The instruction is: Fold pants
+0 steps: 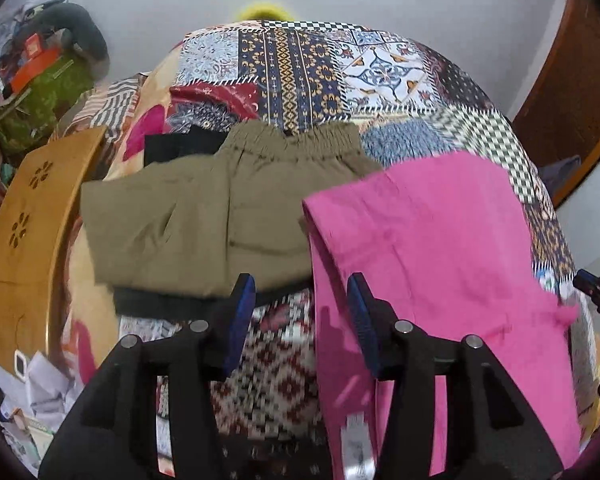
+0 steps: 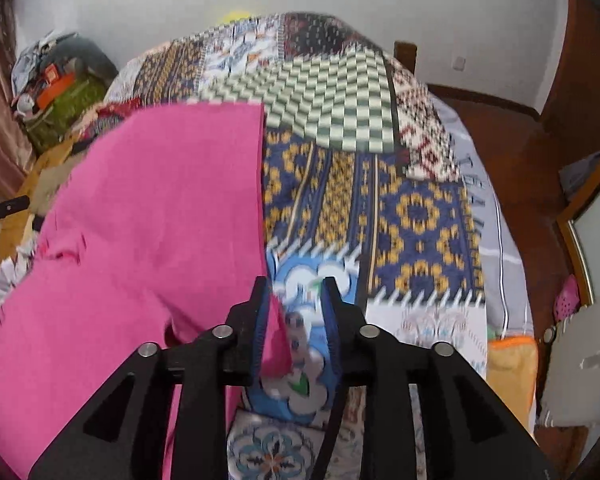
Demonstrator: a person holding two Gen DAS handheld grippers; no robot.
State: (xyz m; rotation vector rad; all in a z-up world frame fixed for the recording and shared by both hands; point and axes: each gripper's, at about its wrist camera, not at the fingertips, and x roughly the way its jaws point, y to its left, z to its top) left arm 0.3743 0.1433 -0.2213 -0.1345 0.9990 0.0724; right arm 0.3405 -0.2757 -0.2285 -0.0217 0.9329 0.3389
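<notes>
Pink pants (image 1: 440, 248) fill the right half of my left wrist view and the left half of my right wrist view (image 2: 152, 216), spread over the patchwork bedspread (image 1: 308, 72) of the bed. In the left view their folded edge runs down the middle of the frame, a white label showing near the bottom edge. My left gripper (image 1: 302, 304) hangs above the cloth with its jaws wide apart and nothing between them; one blue pad (image 1: 362, 320) sits over the pink edge, the other over the bedspread. My right gripper (image 2: 296, 304) has its jaws partly apart, and a corner of the pink cloth lies against the left blue pad (image 2: 260, 328); I cannot tell whether that corner is pinched, since a gap shows bedspread (image 2: 412, 216) between the pads.

Left of the pink pants in the left view lie folded olive pants (image 1: 204, 208), elastic waistband toward the top of the frame, with a dark garment (image 1: 172, 146) just beyond them. A yellow wooden board (image 1: 24, 232) with flower cut-outs stands at the left edge, and a pile of clutter (image 1: 40, 80) sits in the upper left against the white wall.
</notes>
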